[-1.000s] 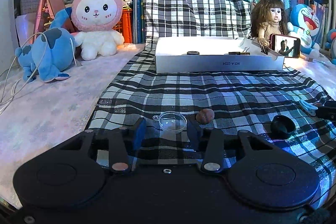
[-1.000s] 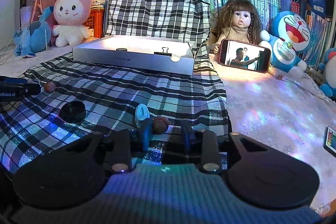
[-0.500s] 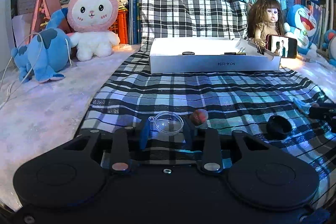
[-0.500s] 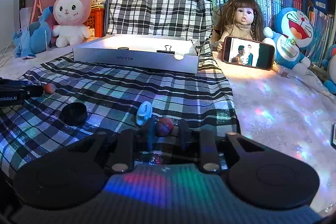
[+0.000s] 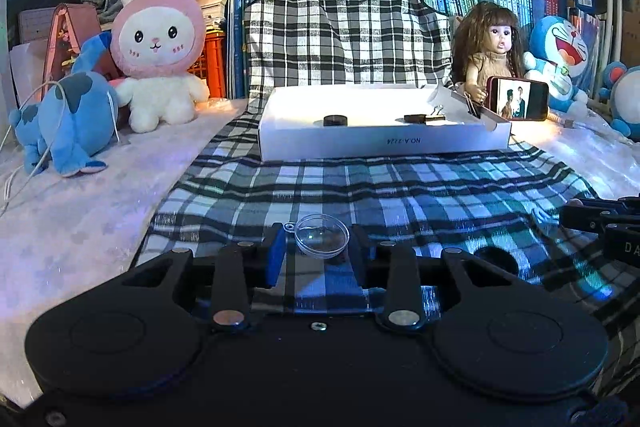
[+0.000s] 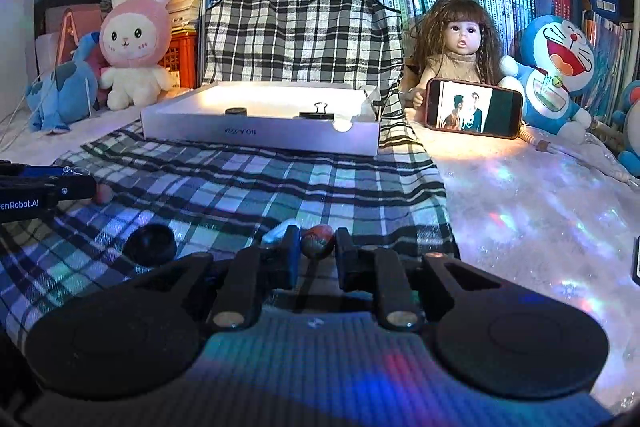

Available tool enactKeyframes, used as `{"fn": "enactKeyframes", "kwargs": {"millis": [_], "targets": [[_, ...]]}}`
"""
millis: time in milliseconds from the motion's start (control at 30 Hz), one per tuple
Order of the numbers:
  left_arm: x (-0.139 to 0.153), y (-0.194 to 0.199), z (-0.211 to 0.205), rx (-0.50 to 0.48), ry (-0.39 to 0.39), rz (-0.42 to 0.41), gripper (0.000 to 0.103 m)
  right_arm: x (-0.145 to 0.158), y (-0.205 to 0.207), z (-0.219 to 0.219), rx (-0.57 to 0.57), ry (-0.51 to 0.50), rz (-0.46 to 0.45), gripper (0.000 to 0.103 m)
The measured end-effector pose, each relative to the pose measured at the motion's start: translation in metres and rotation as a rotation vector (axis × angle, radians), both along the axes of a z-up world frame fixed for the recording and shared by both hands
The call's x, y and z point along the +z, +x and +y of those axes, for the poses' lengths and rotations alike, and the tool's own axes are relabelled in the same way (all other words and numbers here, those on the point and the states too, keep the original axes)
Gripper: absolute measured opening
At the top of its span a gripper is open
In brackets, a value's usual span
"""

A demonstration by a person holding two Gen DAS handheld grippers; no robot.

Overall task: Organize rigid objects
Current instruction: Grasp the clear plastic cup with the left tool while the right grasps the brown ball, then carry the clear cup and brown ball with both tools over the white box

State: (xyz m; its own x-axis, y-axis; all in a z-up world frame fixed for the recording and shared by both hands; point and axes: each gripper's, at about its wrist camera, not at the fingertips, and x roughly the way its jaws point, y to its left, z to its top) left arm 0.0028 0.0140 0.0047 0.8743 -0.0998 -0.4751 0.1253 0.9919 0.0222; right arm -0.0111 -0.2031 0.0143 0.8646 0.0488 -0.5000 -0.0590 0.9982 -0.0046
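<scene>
my left gripper sits low over the black-and-white checked cloth, its jaws spread wide with the clear plastic half-dome shell between them; i see gaps on both sides, so nothing is pinched. to its right, partly behind my own linkage, lies a round black lid on the cloth.

my right gripper has the small reddish-brown ball between its fingertips. the left fingertip seems to touch it, the right stands a little off, so i cannot tell whether i am truly clamping it. a small pale blue-white oval piece lies just beside the left fingertip, and the same round black lid sits farther left on the cloth. another small brownish ball rests near the tip of my left gripper at the frame's edge.

farther back on the cloth stands the shallow white cardboard box, holding a flat black disc and a black binder clip. beside it, a long-haired doll is behind a lit smartphone.
</scene>
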Motion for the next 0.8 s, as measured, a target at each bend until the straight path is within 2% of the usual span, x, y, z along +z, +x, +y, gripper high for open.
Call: {"fn": "enactKeyframes", "kwargs": {"millis": [200, 400, 533, 700, 800], "targets": [[0.015, 0.023, 0.000, -0.010, -0.026, 0.028, 0.032, 0.013, 0.017, -0.006, -0.017, 0.034, -0.004, 0.022], [0.033, 0.051, -0.003, -0.030, -0.060, 0.023, 0.032, 0.027, 0.045, -0.011, -0.022, 0.065, -0.001, 0.022], [0.045, 0.077, -0.006, -0.043, -0.080, 0.030, 0.032, 0.038, 0.069, -0.013, -0.016, 0.089, 0.000, 0.022], [0.055, 0.114, -0.004, -0.042, -0.142, 0.060, 0.032, 0.050, 0.100, -0.012, 0.001, 0.097, 0.009, 0.022], [0.061, 0.141, -0.006, -0.043, -0.139, 0.080, 0.032, 0.058, 0.123, -0.013, 0.017, 0.101, 0.025, 0.022]]}}
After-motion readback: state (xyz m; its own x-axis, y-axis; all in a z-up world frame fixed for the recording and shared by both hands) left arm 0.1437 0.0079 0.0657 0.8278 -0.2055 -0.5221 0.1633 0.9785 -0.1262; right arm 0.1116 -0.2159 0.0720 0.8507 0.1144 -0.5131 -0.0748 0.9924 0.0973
